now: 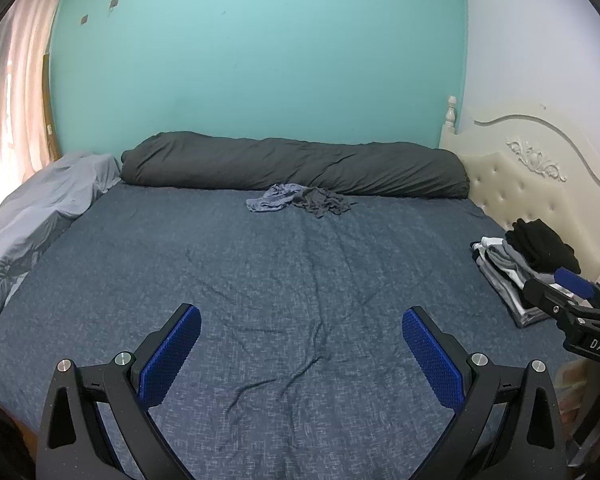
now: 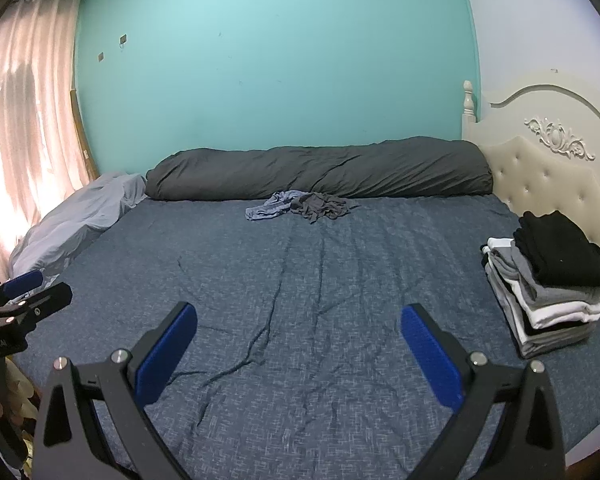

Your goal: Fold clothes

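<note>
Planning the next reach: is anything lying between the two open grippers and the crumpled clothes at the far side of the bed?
Nothing visible. Only bare, wrinkled blue bedsheet lies between the left gripper, the right gripper and the crumpled blue and grey clothes. The folded stack sits off to the right.

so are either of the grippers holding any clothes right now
No. The left gripper and right gripper are both open and empty above the bed sheet.
</note>
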A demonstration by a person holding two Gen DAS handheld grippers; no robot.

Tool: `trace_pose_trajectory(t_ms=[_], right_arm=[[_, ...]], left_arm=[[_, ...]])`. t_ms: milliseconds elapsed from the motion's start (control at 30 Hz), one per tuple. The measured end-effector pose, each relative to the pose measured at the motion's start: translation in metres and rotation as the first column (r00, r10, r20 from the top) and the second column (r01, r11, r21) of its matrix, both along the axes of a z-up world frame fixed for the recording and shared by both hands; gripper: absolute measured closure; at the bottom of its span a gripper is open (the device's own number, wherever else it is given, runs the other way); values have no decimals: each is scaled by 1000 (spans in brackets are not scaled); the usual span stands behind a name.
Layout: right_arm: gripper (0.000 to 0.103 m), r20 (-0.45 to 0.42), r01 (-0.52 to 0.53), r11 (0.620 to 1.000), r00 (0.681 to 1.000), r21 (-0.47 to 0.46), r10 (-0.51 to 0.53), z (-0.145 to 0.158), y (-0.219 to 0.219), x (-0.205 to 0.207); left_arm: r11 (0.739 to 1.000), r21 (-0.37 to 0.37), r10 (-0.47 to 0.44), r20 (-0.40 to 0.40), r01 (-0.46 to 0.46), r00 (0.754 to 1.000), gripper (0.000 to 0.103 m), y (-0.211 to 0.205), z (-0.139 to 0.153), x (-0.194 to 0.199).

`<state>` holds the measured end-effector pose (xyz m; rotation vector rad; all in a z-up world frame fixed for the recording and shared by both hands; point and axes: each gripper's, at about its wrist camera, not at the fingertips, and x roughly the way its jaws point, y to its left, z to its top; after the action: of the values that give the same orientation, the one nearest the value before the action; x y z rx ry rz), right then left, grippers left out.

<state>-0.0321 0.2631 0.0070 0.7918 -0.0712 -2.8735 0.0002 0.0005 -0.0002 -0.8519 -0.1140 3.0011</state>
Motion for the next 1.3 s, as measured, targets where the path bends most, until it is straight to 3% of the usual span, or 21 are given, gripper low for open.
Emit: trace_pose_trajectory(t_ms=[333, 1300], right_arm=[[0, 6, 5, 1000, 1000, 6, -5, -4, -1, -5], [0, 31, 34, 999, 999, 4, -34, 11, 8, -29]], left_arm=[[1000, -15, 4, 10, -3, 1000, 0, 15, -7, -9], [1000, 5, -19, 18, 19, 1000, 0, 10, 5, -37]])
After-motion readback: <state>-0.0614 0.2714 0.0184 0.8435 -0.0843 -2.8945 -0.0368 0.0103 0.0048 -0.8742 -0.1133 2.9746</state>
